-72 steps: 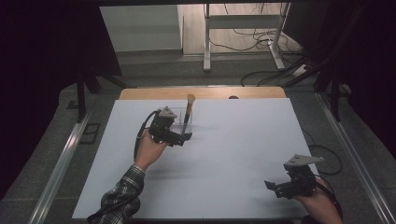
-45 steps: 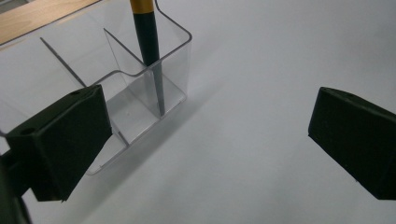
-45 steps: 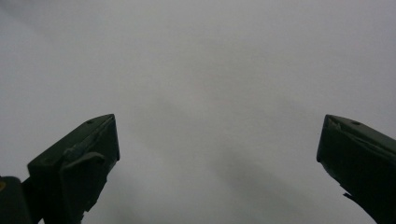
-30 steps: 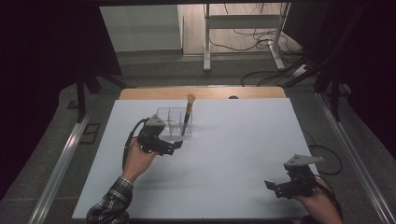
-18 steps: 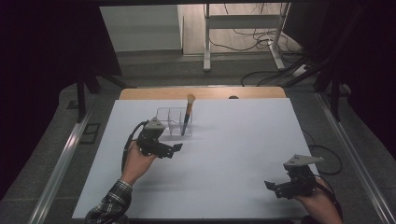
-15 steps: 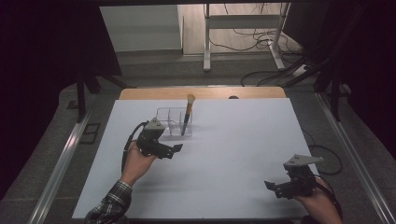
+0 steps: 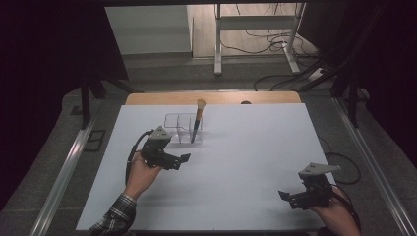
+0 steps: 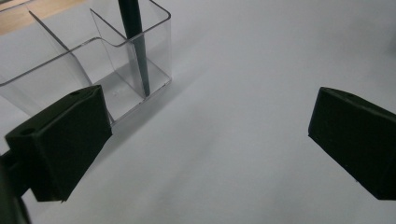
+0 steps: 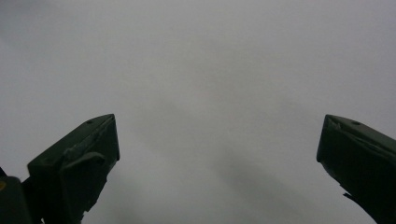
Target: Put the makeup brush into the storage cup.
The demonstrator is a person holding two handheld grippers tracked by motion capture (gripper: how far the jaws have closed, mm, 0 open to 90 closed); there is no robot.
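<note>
Left gripper view shows the dark brush handle (image 8: 135, 42) standing in the clear plastic divided organiser's (image 8: 93, 60) end compartment, just beyond the released left tongs (image 8: 205, 140); right tongs (image 7: 297, 196) released near the desk's (image 7: 246, 162) near right corner

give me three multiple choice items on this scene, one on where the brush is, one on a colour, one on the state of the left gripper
1. Where does the brush stand?
A. flat on the table
B. in the right end compartment of the clear organizer
C. in the right gripper

2. What colour is the brush's handle?
A. dark
B. red
C. white

3. How is the left gripper?
A. shut on the brush
B. shut on the organizer
C. open, holding nothing

Answers: 1 B, the handle leans inside that end compartment, bristles up. 2 A, the left gripper view shows a dark handle behind the clear wall. 3 C, its jaws stand wide apart over bare table, short of the organizer.
</note>
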